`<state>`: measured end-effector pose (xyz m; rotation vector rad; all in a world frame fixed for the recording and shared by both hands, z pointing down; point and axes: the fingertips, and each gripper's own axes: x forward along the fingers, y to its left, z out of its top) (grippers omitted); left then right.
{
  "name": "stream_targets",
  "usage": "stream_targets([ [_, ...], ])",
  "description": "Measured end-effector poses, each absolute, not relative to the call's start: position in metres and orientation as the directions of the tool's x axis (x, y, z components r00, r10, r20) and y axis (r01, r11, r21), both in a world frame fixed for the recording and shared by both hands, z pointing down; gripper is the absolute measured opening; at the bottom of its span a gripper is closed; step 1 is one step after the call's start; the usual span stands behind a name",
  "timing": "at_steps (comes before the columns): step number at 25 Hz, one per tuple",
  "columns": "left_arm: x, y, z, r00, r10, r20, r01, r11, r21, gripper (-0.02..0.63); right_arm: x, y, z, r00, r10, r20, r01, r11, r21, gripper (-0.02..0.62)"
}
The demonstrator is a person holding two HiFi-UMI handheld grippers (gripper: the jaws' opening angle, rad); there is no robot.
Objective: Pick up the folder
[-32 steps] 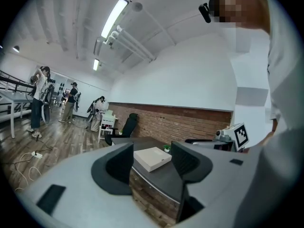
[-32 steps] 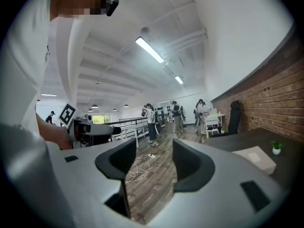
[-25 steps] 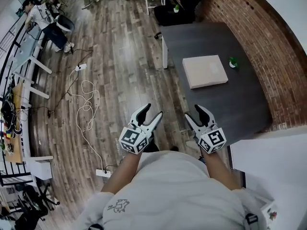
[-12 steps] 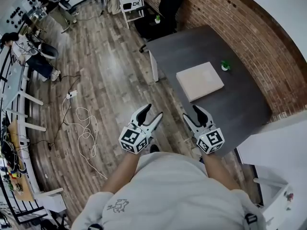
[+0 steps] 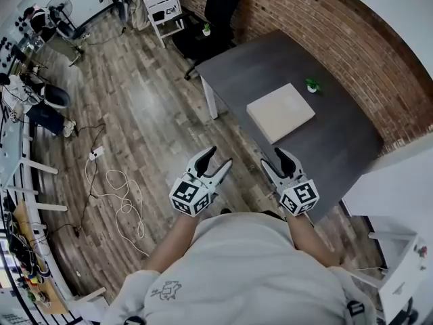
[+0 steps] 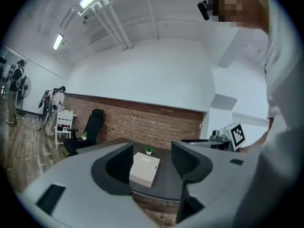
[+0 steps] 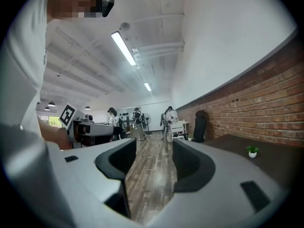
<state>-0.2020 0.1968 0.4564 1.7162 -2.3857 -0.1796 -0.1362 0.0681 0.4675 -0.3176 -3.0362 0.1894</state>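
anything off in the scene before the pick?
Nothing on the table: the folder lies flat, roughly square to the table's edges, with a small plant upright beside it. Only oddity: a loose white cable looped across the floor, well clear of the table.

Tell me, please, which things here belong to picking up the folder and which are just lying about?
For the job: folder; table; left gripper and right gripper, both open and empty.
Lying about: plant; chair; power strip.
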Motion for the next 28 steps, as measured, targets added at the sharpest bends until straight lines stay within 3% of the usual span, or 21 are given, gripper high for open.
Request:
stream_targets([
  [28,-0.252,-0.003,0.477,-0.055,-0.994,0.09,-0.964,0.076,0.253,0.25,-0.149,-0.115,0.484,-0.996,-0.052,0.072,-0.064,0.981,-0.184,0.244],
])
